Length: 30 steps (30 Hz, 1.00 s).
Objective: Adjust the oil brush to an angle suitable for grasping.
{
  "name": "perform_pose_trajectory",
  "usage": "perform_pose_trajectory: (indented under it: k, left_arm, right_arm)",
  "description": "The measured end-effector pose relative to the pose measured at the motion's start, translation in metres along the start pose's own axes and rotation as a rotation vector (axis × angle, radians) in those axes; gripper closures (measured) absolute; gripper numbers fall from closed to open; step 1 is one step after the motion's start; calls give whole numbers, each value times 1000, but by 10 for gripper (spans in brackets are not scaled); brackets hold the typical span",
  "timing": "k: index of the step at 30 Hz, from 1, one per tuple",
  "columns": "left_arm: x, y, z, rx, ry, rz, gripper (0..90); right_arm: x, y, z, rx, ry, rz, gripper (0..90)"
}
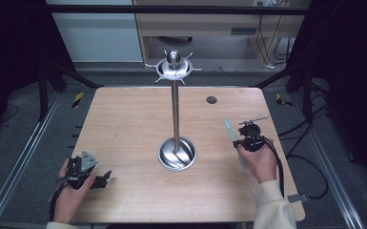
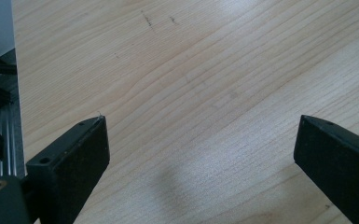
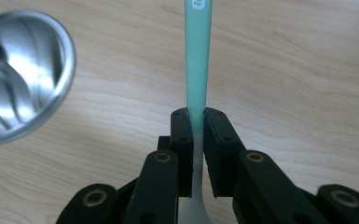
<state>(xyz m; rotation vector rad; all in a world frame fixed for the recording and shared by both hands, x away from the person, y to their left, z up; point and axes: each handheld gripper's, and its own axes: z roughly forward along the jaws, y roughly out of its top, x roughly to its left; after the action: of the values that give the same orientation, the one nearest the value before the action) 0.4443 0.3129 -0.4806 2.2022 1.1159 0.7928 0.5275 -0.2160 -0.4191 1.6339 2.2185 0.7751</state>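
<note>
A teal-handled utensil (image 1: 229, 129) with a pale, widening lower end is held above the right side of the wooden table (image 1: 124, 124). My right gripper (image 1: 237, 142) is shut on it, and in the right gripper view the pads (image 3: 182, 126) press on the handle (image 3: 198, 56), which points away from the jaws (image 3: 196, 122). A steel stand rises from a round dish base (image 1: 177, 153) at the table's middle, and its pole carries a hooked crown (image 1: 173, 69). The base (image 3: 18, 74) lies left of the utensil. My left gripper (image 1: 105, 178) rests at the front left, open (image 2: 200, 135) over bare wood.
A small dark round hole (image 1: 211, 99) sits in the tabletop behind the right gripper. Metal rails (image 1: 24, 152) run along both sides of the table on the floor. A wooden cabinet (image 1: 209, 24) stands beyond the far edge.
</note>
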Motion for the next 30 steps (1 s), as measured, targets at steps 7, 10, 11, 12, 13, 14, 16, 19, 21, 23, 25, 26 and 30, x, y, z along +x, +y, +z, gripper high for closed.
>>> perform_pose_trajectory:
  k: [7, 10, 11, 12, 13, 14, 16, 19, 21, 23, 25, 26, 30]
  left_arm:
    - [1, 0, -1, -6, 2, -5, 30]
    - [1, 1, -1, -7, 0, -4, 30]
    - [1, 1, -1, -8, 0, -4, 30]
    - [1, 1, -1, -9, -1, -4, 30]
    - [1, 1, -1, -9, -1, -3, 30]
    - [1, 1, -1, -10, -1, -3, 30]
    - [1, 1, -1, -10, -2, -4, 30]
    - [1, 1, -1, -11, -3, -5, 30]
    - [1, 1, -1, -10, -3, -4, 30]
    - [1, 1, -1, -11, -3, -5, 30]
    - [1, 1, -1, -11, -4, -6, 30]
    - [1, 1, 0, -10, -4, -6, 30]
    - [1, 1, 0, -10, -4, -7, 30]
  right_arm:
    - [14, 5, -10, -66, 13, -35, 824]
    - [19, 7, -17, -101, 12, -50, 825]
    - [21, 7, -21, -117, 10, -55, 824]
    - [23, 8, -25, -131, 12, -59, 825]
    - [25, 9, -28, -145, 17, -65, 825]
    - [26, 9, -30, -154, 17, -64, 825]
    - [29, 11, -36, -178, 22, -71, 825]
    - [32, 12, -43, -208, 26, -79, 825]
    - [33, 13, -48, -225, 32, -76, 824]
    - [34, 14, -51, -244, 36, -79, 825]
    - [36, 14, -57, -268, 48, -77, 825]
    - [36, 14, -58, -276, 49, -83, 825]
    - [38, 16, -68, -319, 61, -91, 825]
